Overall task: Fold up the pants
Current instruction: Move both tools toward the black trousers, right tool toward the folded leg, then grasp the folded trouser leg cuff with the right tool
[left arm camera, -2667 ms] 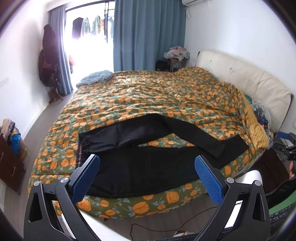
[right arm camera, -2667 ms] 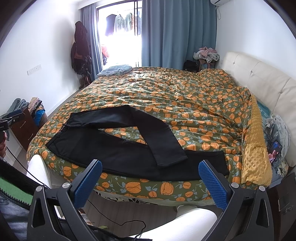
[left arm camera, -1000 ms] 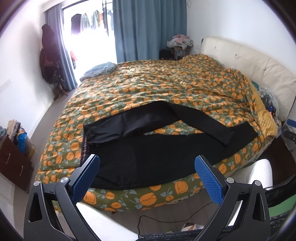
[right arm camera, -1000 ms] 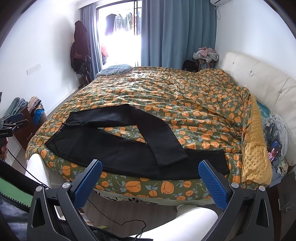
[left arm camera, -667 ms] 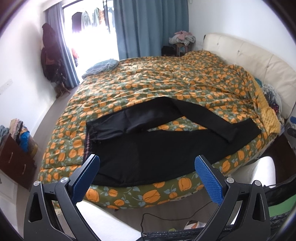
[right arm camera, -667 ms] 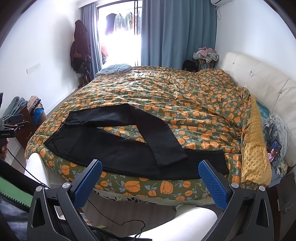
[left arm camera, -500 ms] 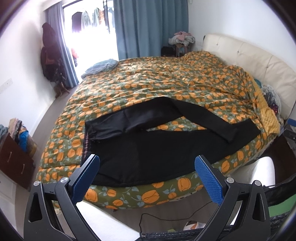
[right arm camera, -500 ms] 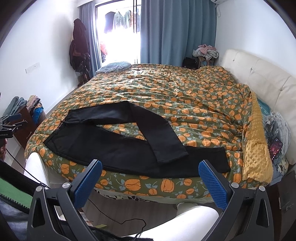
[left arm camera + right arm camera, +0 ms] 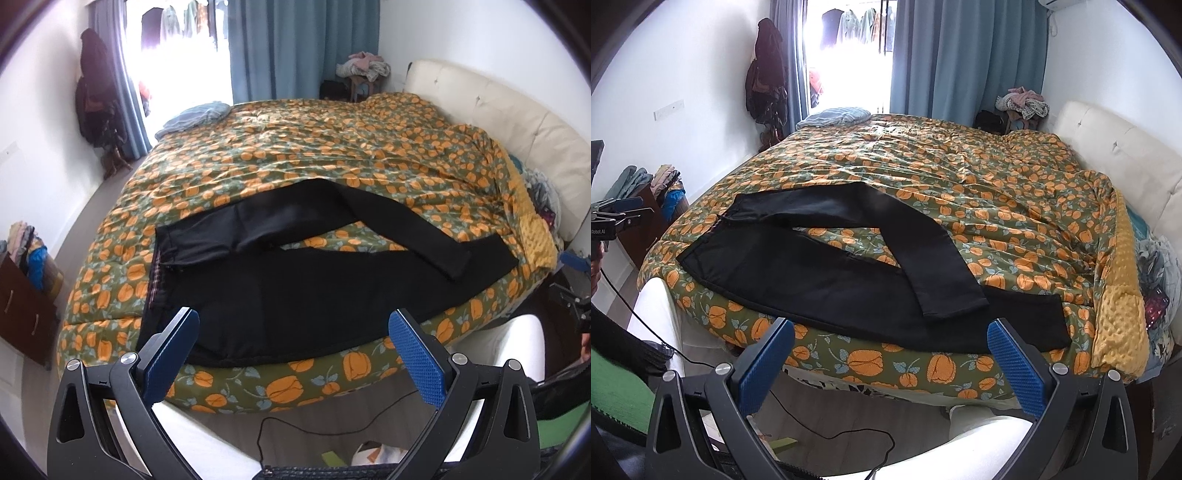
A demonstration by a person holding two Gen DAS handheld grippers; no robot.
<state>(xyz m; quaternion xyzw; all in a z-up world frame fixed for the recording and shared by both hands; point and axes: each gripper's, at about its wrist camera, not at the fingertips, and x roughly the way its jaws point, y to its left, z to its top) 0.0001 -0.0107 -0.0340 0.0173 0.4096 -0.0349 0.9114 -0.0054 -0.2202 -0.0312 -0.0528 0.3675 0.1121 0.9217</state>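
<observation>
Black pants lie spread along the near edge of a bed. One leg runs straight along the edge; the other is bent back across it, its cuff resting on top. The waistband is at the left end. My left gripper is open, its blue pads wide apart, held in the air short of the bed near the waist half. My right gripper is also open and empty, in front of the cuff end.
The bed carries an orange-pumpkin quilt and has a cream headboard on the right. A yellow blanket hangs at the right corner. A dark drawer unit with clothes stands left. A cable lies on the floor below. White-trousered knees are underneath.
Both grippers have drifted slightly closer to the bed, so the pants appear larger and nearer. The pants have not moved and both grippers stay open.
</observation>
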